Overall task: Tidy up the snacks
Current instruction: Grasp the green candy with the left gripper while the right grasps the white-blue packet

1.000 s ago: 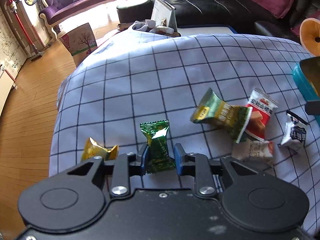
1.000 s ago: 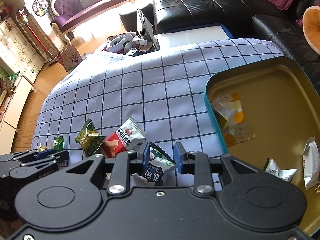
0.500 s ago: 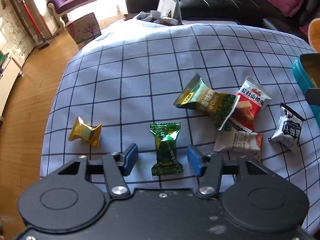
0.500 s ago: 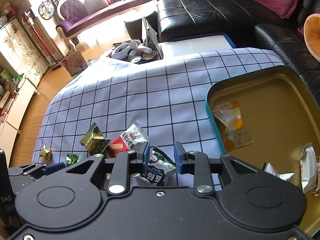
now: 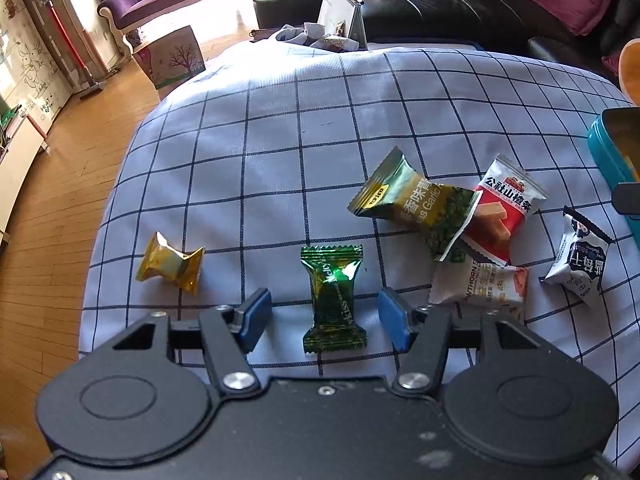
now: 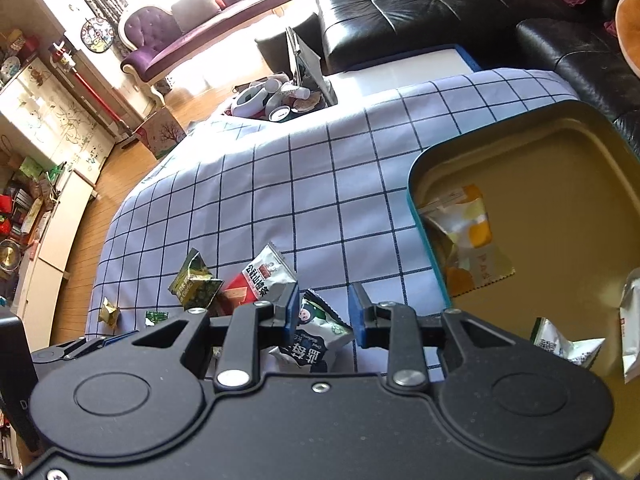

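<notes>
Two grippers: left gripper (image 5: 322,319), jaws apart, straddles the green candy (image 5: 334,300) far left of the teal tin (image 6: 432,256); right gripper (image 6: 325,312) loosely brackets the white packet (image 6: 316,340) beside the tin, grip uncertain, risking slippage.

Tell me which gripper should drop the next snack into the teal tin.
Right. The right gripper has its fingers around the navy-and-white snack packet, with the gold-lined teal tin just beside it. The left gripper is open, straddling the green foil candy, farther from the tin.
</notes>
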Motion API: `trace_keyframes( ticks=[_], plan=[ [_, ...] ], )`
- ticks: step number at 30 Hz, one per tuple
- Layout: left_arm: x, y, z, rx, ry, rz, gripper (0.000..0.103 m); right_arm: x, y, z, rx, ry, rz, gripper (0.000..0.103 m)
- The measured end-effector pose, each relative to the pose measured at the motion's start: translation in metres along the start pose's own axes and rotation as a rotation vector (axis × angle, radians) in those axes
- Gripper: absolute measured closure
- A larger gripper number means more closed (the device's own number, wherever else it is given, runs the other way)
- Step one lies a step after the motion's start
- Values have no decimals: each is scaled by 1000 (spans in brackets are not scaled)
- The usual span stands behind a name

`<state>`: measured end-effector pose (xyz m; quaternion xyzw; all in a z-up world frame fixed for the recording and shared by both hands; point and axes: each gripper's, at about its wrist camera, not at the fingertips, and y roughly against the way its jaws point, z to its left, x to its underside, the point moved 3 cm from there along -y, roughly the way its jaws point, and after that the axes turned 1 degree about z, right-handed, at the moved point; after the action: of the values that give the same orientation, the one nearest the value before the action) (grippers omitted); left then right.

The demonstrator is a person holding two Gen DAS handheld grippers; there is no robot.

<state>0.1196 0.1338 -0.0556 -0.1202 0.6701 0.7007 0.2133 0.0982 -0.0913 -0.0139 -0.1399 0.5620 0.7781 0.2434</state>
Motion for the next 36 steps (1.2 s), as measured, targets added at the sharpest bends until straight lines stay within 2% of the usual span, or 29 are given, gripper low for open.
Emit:
trace_keyframes(
  ticks=[2,4,6,12,16,21,24,27,30,33,36],
  plan=[
    [-1,0,-1,-3,-5,3,44,1,-5,-2,14,-8,16,64],
    [-1,2,-4,3,-20,-3,51,2,-8,-3,20,-28,37,64],
    [0,4,-9,8,-44,-13,63,3,-10,-3,10,-36,67,64],
    [1,7,-21,13,-85,-25,85,8,-11,0,9,-84,122,63],
    [2,9,-24,8,-80,-26,85,10,-8,2,48,-81,122,63],
    [-6,13,-16,56,67,7,85,12,-15,2,29,-102,170,63],
    [-12,25,-21,81,116,-29,85,14,-22,2,49,-117,188,63],
    [-16,37,-33,65,97,-76,85,14,-22,0,40,-137,177,63],
    [-14,43,-39,9,93,-113,85,14,-21,-1,41,-167,148,62],
    [-9,40,-41,-39,69,-118,85,13,-22,0,47,-174,129,62],
    [-3,39,-35,-41,82,-114,85,12,-23,2,57,-178,104,62]
  ],
)
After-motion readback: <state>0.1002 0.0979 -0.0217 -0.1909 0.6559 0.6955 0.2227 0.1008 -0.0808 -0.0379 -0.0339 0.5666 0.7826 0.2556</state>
